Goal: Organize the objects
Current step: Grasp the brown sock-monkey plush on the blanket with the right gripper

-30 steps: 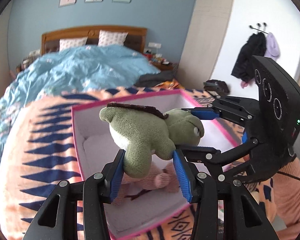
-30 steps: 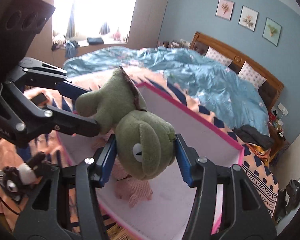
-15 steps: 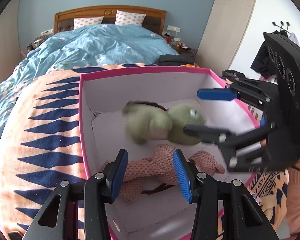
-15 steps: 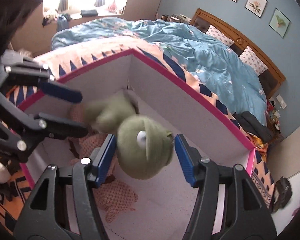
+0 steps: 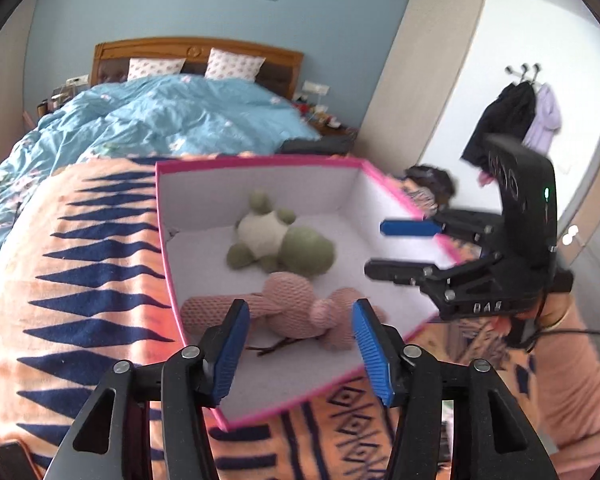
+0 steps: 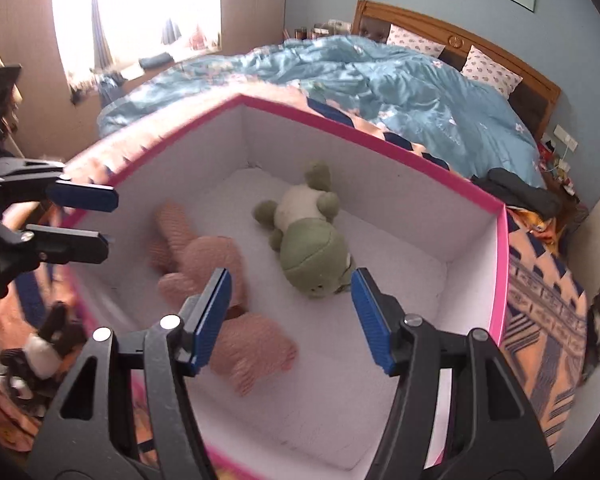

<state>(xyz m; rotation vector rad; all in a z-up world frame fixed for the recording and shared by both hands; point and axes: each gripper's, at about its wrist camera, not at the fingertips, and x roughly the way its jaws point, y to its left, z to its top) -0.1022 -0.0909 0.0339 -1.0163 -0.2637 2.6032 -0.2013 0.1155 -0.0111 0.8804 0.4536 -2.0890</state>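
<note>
So the green turtle plush is lying belly-up on the white floor of the pink-rimmed box, cream tummy facing the ceiling, head pointing toward the near side. Right next to it, closer to the cameras, is a pink knitted plush, sprawled out and touching or nearly touching the turtle's head, hard to say which. The box sits on an orange blanket with navy triangles, which is spread over the foot of the bed; the blue duvet is bunched up behind it. Left claw is spread wide with nothing between the blue pads, hovering over the near edge of the box above the pink plush. Right claw is also spread wide and empty, hanging above the box interior, with the turtle's head showing just beyond the gap. From the right wrist view there's another small dark and white plush toy outside the box at the left, pretty blurry.
</note>
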